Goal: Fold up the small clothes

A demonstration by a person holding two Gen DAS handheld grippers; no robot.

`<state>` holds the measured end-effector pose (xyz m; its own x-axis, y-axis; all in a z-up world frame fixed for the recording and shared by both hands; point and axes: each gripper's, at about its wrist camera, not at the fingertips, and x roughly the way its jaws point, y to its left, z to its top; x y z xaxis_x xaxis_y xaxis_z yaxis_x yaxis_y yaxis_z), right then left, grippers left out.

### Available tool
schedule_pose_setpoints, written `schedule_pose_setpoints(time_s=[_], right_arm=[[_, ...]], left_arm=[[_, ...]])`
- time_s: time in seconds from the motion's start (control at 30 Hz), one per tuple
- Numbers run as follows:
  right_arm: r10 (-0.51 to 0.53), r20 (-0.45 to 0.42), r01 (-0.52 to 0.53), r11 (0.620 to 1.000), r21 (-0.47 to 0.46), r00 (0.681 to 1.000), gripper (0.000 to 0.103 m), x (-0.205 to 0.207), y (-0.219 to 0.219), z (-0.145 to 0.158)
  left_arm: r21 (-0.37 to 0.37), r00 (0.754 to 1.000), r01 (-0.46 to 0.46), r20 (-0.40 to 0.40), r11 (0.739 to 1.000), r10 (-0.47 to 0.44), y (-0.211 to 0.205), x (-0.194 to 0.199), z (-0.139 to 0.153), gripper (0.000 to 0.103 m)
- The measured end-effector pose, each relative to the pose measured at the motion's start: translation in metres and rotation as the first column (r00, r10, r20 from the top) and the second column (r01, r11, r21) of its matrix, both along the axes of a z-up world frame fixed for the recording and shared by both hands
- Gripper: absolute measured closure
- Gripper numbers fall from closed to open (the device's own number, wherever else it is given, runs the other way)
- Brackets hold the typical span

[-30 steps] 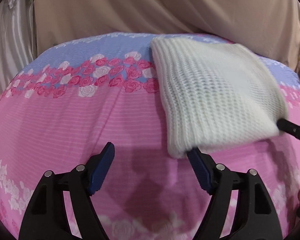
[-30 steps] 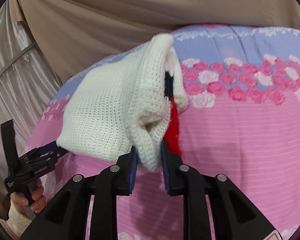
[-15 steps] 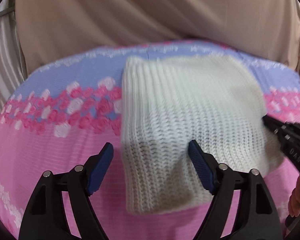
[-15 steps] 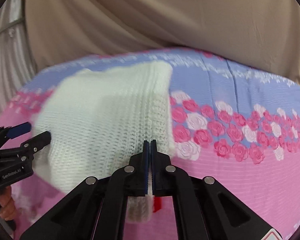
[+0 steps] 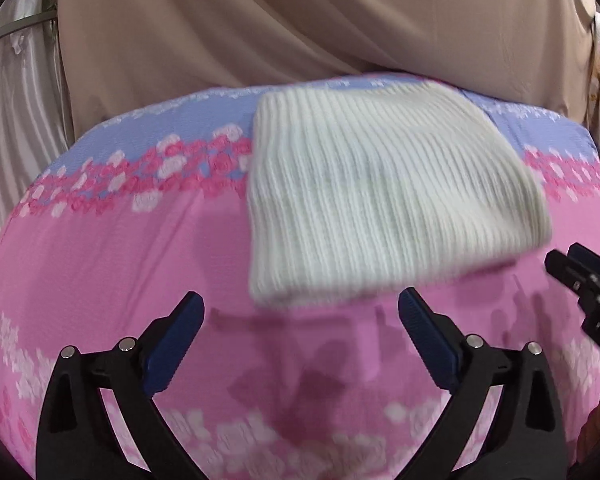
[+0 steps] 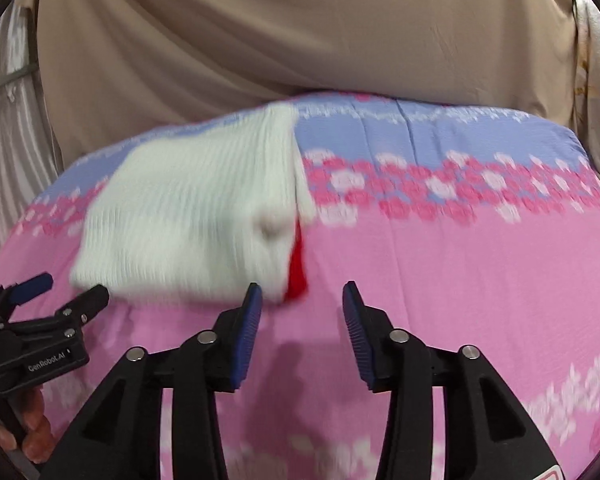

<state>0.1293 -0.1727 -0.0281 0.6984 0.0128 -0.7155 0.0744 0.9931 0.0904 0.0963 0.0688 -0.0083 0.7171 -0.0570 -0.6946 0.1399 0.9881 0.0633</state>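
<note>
Knit (image 5: 384, 196) dropped, R gripper (image 6: 302, 300) opening beside

White ribbed knit garment (image 5: 380, 196), folded into a flat rectangle, red part at one edge; lies just ahead of left hand-held gripper (image 5: 300, 332).

Both fisheye cameras sit just behind their fingers, angled down across the bed (image 5: 100, 260) toward the beige curtain (image 5: 300, 20). The left wrist view looks from the left and the right from the right (each catches the other hand-held gripper at its edge). Both share the nearby white knitted garment (image 5: 380, 192).
</note>
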Motion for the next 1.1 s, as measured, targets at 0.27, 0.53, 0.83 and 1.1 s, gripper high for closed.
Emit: schedule_pose_setpoints(time_s=[0.27,0.53,0.83,1.1], right_arm=[[-0.031,-0.053,0.031,0.999,0.007,0.998,0.04,-0.026,0.012,-0.017],[-0.037,-0.074,0.033,0.998,-0.058,0.997,0.039,-0.024,0.024,-0.02],[-0.045,-0.071,0.039,0.996,-0.085,0.996,0.039,-0.024,0.03,-0.02],[-0.047,-0.071,0.041,0.996,-0.083,0.996,0.039,-0.024,0.033,-0.02]], left_arm=[[0.015,0.999,-0.037,0.012,0.999,0.037,-0.005,-0.028,-0.014,0.006],[0.053,0.998,-0.056,0.027,0.997,0.055,-0.009,-0.029,-0.014,0.006],[0.079,0.998,-0.053,0.037,0.995,0.05,-0.016,-0.031,-0.014,0.005],[0.088,0.997,-0.065,0.035,0.994,0.062,-0.016,-0.031,-0.015,0.005]])
